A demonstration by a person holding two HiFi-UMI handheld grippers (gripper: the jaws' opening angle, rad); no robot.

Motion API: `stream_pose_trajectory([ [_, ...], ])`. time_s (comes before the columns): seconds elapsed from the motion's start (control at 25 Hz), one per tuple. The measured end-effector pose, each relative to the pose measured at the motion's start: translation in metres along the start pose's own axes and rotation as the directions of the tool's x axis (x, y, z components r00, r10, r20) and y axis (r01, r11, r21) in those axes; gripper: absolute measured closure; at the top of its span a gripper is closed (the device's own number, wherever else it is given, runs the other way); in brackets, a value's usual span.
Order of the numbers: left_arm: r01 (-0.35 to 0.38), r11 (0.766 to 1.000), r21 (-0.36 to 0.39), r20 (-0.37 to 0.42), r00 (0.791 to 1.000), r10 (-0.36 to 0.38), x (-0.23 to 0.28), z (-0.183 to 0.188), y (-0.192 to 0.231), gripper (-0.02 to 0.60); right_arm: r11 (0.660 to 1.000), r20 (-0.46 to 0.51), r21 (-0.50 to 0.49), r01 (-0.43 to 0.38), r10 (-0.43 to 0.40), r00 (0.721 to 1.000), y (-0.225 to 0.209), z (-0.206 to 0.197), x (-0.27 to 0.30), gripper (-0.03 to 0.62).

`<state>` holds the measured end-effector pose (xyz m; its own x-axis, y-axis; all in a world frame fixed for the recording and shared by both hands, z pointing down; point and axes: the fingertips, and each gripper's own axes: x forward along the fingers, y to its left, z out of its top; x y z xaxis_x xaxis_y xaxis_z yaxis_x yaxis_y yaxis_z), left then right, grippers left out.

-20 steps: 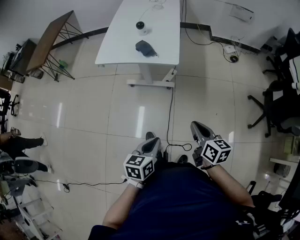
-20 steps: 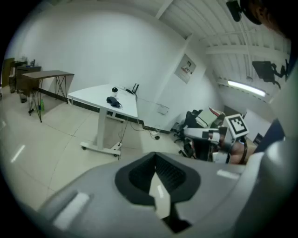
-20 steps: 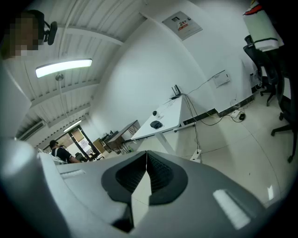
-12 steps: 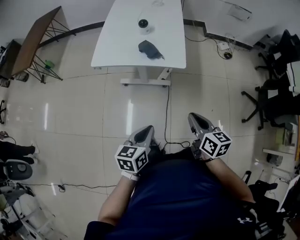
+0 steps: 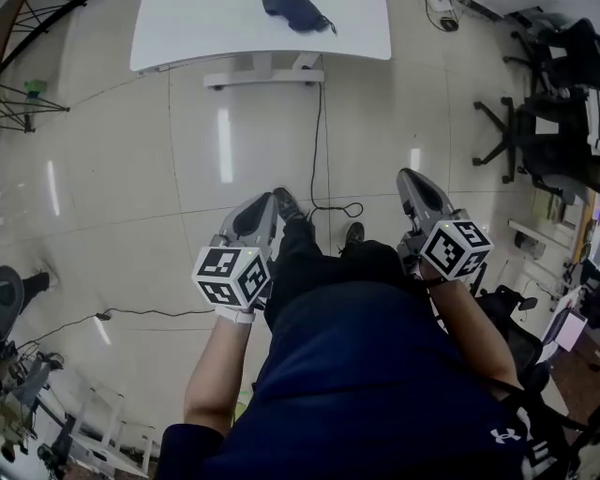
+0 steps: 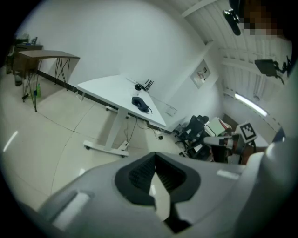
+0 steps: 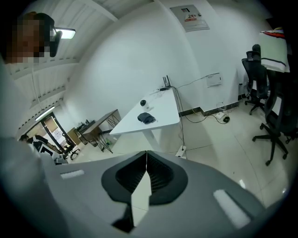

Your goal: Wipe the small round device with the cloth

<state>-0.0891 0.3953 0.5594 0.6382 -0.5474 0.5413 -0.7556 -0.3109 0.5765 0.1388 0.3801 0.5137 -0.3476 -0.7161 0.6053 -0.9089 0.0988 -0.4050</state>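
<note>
1. Jaws on both the left gripper (image 5: 263, 201) and the right gripper (image 5: 411, 178) are fully closed with nothing between them. We confirm this in each gripper view, where the ribbed pads meet along one line.
2. We judge the step in hand to be the approach. The white table (image 5: 187, 42) stands well apart from us across open floor tiles, and nothing is within reach.
3. To do it well, we close in squarely on the table's near edge and avoid the cable (image 5: 316, 141) that runs down to our feet. We open one pair of jaws only once it is over the cloth (image 5: 296, 11).
4. We recommend gripping the cloth by a raised fold, so that free fabric hangs below the jaws for wiping. The other gripper can steady the small round device (image 7: 143, 102), which looks light and may slide.
5. Head view: we see both grippers, the floor route and the cloth at the top edge, but the device is cut off.
6. Right gripper view: we see device and cloth together on the table, the device beyond the cloth and apart from it.
7. Left gripper view: we see the same pair from the other side, plus office chairs (image 6: 198, 126) beyond the table.
</note>
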Motion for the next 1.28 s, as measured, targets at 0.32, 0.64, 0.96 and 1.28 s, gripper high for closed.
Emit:
stream_pose_trajectory([
  [0.32, 0.062, 0.996, 0.062, -0.012, 0.998, -0.061, 0.032, 0.036, -0.001, 0.579, 1.000, 0.060, -0.024, -0.003, 0.004, 0.998, 0.009, 0.029, 0.026, 0.582],
  [0.64, 0.011, 0.990, 0.144, 0.043, 0.999, -0.017, 0.067, 0.090, -0.018, 0.579, 0.971, 0.089, -0.180, -0.156, 0.174, 0.981, 0.026, 0.062, 0.067, 0.582],
  [0.96, -0.159, 0.976, 0.150, 0.174, 0.976, 0.132, 0.121, 0.182, -0.043, 0.578, 0.894, 0.056, -0.234, -0.381, 0.404, 0.913, 0.015, 0.157, 0.142, 0.582],
  [1.28, -0.270, 0.957, 0.103, 0.261, 0.936, 0.236, 0.148, 0.232, -0.042, 0.578, 0.861, -0.028, -0.263, -0.435, 0.444, 0.896, -0.002, 0.202, 0.200, 0.582],
])
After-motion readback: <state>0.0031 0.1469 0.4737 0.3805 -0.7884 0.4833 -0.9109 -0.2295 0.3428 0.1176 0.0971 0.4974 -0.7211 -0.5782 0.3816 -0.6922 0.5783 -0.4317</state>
